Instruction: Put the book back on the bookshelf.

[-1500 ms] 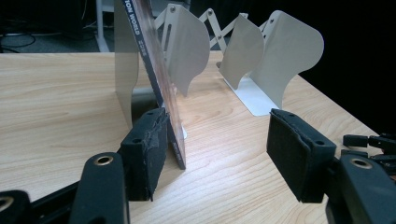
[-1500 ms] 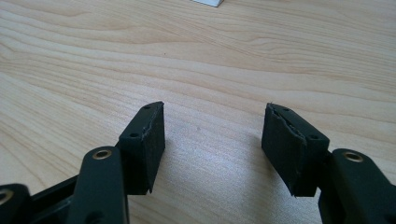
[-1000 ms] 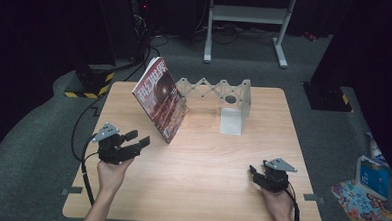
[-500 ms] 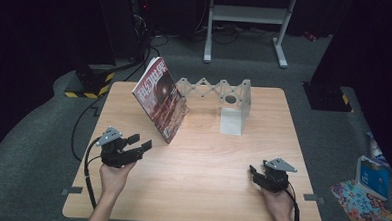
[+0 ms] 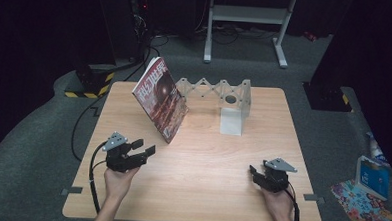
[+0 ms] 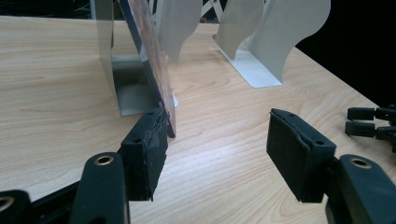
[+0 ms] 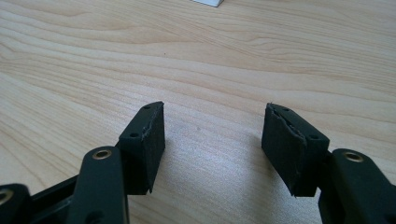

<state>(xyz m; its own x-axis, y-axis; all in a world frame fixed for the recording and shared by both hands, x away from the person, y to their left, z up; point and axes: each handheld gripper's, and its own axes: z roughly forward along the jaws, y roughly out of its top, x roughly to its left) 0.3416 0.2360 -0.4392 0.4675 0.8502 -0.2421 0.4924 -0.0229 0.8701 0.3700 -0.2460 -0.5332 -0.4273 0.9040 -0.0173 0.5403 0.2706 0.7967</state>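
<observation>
Left gripper (image 5: 143,150): lower left of the high view, jaws apart, just short of the magazine.
Right gripper (image 5: 256,173): lower right, jaws apart, resting on the worktop (image 5: 201,166).
Magazine (image 5: 159,99): upper left of centre, tilted against the white rack (image 5: 220,89).

The right gripper (image 7: 212,140) hangs low over the light wooden table (image 7: 233,56), its two black jaws spread wide apart with bare wood grain between them. Both pads (image 7: 149,140) look worn and ragged along their edges. A white corner (image 7: 208,2) of something sits at the top edge.
</observation>
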